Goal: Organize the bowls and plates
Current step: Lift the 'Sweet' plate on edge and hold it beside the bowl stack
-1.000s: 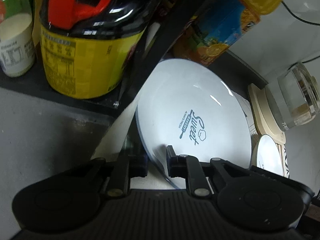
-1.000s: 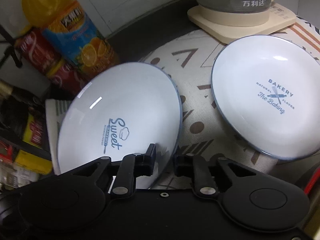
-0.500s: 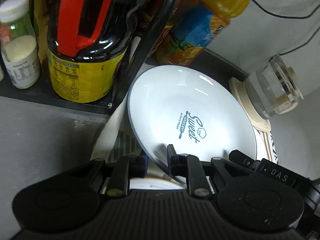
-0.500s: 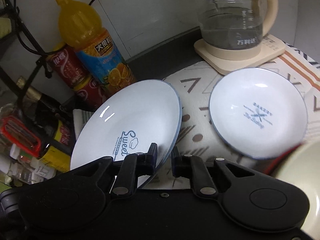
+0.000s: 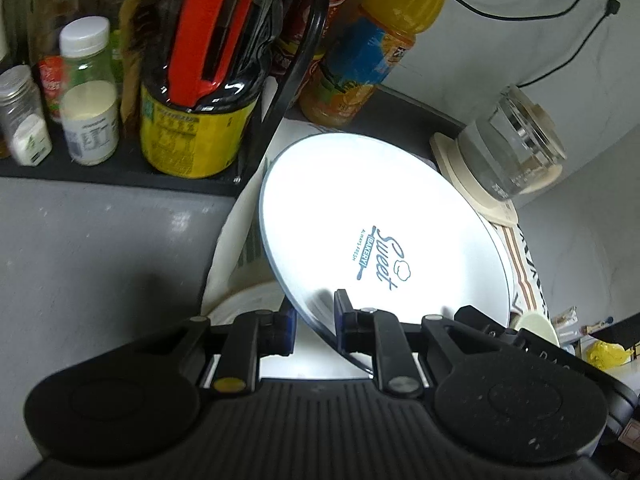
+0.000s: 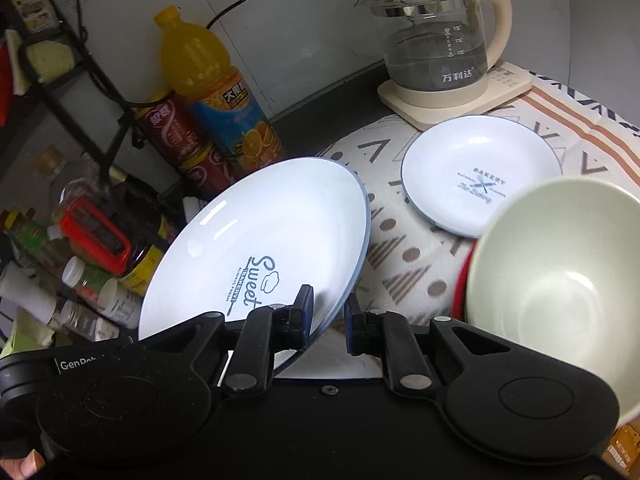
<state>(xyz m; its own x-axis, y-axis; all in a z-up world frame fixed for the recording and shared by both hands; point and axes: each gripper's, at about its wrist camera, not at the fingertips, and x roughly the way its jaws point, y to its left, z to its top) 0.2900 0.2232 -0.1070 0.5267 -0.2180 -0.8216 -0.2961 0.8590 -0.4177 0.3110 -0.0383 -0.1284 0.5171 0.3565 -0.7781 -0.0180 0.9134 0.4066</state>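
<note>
Both grippers, left gripper (image 5: 314, 326) and right gripper (image 6: 328, 318), still clench the large white "Sweet" plate (image 6: 256, 248), now lifted higher beside the glass kettle (image 6: 434, 40); ready for stacking.

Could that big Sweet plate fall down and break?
Maybe. The Sweet plate is tilted and pinched only at its rim by the left gripper and right gripper, so it might slip. The bowl sits close beside the right gripper and could get bumped. The juice bottle stands behind the plate.
</note>
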